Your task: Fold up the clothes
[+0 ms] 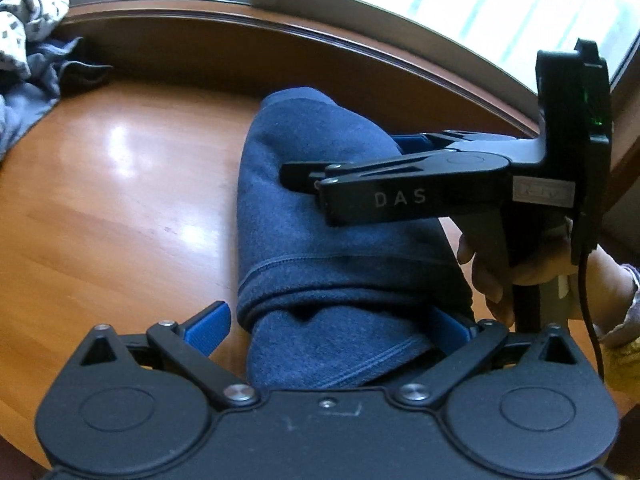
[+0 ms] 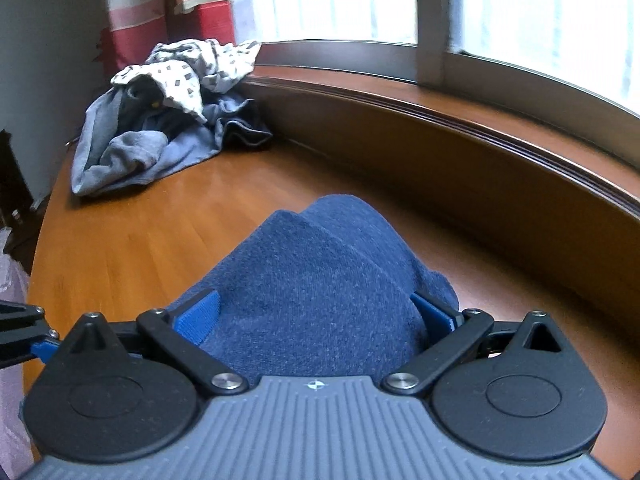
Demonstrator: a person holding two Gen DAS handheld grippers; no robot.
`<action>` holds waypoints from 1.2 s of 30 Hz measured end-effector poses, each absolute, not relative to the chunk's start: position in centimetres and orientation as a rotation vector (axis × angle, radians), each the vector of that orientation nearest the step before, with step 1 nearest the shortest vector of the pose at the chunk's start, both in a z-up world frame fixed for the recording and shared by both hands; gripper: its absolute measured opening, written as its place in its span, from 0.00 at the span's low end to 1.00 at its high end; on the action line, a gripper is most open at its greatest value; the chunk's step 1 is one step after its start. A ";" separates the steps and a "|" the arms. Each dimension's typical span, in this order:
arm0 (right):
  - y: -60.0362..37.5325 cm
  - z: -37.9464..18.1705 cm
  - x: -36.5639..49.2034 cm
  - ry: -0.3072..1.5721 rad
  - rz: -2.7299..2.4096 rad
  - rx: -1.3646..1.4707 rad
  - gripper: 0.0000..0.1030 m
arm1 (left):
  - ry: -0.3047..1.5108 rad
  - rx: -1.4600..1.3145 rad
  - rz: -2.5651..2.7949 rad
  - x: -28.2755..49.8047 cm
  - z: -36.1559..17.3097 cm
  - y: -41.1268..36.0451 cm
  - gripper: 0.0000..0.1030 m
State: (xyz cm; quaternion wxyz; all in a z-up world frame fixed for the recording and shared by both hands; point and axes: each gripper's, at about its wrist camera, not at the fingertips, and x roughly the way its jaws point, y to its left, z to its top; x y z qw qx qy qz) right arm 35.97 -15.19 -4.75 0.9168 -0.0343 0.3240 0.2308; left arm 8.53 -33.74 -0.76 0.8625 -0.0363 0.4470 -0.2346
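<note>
Navy fleece garment (image 1: 320,248) lies folded on the wooden surface (image 1: 120,208), between our grippers.

Our left gripper (image 1: 336,328) and right gripper (image 2: 316,320) both straddle it, blue pads spread wide, pinching nothing; further off, a heap of unfolded clothes (image 2: 168,116) waits by the windowsill (image 2: 480,112).

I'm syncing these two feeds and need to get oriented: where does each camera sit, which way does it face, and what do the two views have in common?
Left wrist view: sits on the left gripper, looking along its fingers over the dark blue garment toward the window; the right gripper and the hand holding it show.
Right wrist view: sits on the right gripper, facing the same garment and the clothes pile; the left gripper's edge shows at far left.
Shared: garment, pile, wooden table, window.
</note>
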 end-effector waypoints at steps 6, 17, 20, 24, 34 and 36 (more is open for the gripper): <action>-17.5 -4.7 34.1 0.677 0.429 -0.060 0.98 | 0.927 -0.033 -0.531 7.5 -0.6 -36.1 1.00; -23.4 -4.6 31.0 0.688 0.367 -0.041 0.99 | 0.937 0.008 -0.588 6.2 -0.7 -41.9 1.00; -25.5 -4.6 29.9 0.687 0.348 -0.030 0.99 | 0.943 0.013 -0.607 5.9 -0.8 -43.6 1.00; -28.2 -4.6 28.8 0.687 0.329 -0.020 0.99 | 0.944 0.029 -0.628 5.8 -0.9 -46.0 1.00; -34.0 -4.8 26.2 0.682 0.302 -0.002 0.99 | 0.934 0.064 -0.659 7.0 -1.4 -50.1 1.00; -35.1 -4.9 25.8 0.679 0.296 0.002 0.99 | 0.934 0.065 -0.665 7.4 -1.5 -50.6 1.00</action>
